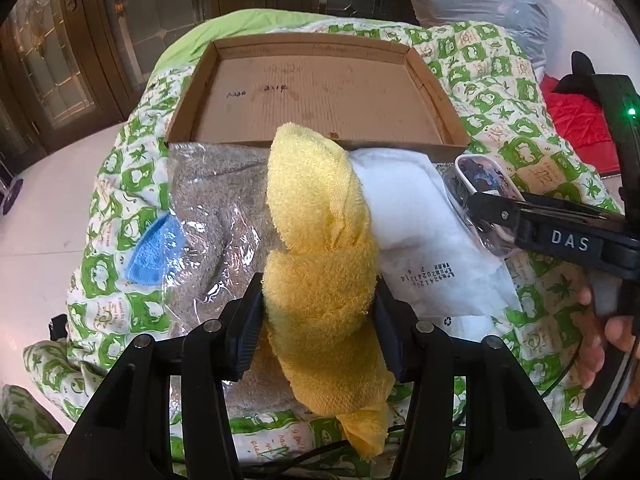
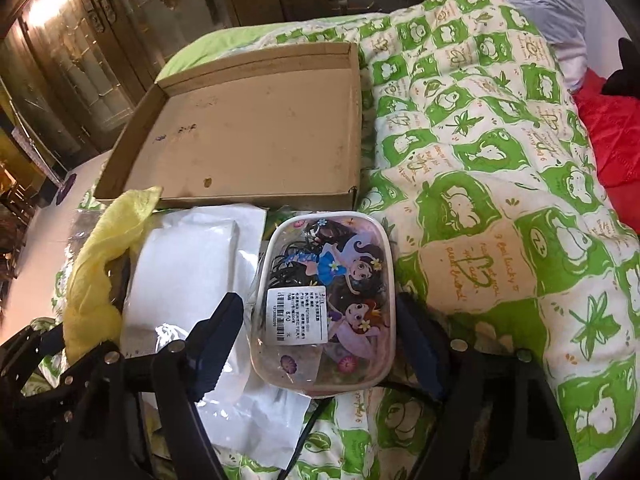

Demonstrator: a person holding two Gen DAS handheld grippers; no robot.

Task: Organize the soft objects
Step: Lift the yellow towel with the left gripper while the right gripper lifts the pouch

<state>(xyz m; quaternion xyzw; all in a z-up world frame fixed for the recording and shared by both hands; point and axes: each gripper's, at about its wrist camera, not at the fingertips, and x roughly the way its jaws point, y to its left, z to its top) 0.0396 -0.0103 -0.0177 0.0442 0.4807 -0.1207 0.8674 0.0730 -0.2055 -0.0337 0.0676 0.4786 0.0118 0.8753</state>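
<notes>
left gripper [image 1: 320, 304]: lower centre of the left wrist view, pads pressed into both sides of the yellow towel [image 1: 316, 232]. the towel is a twisted terry roll, standing up out of the jaws toward mid-frame, with a loose tail hanging below. it looks light, limp and squashy; it gives under the pads and is unlikely to slip, but the ends will flop. the waist of the twist is the sensible hold.

right gripper [image 2: 316, 340]: lower centre of the right wrist view, fingers spread to either side of the cartoon pouch [image 2: 324, 300]. whether the pads are already pressing on it i cannot tell. the pouch has glossy clear plastic with white piping and dark bits inside, so it is probably slick and semi-soft. best taken across its short width, on the piped edges.

white packet [image 2: 180, 272]: left of the pouch, a soft pad in a plastic sleeve.

grey bagged towel [image 1: 212, 216]: left of centre, crinkly film, with a blue cloth [image 1: 152, 248] beside it.

cardboard tray [image 1: 432, 80]: upper centre, nothing in it, on the green patterned quilt [image 2: 480, 200].
</notes>
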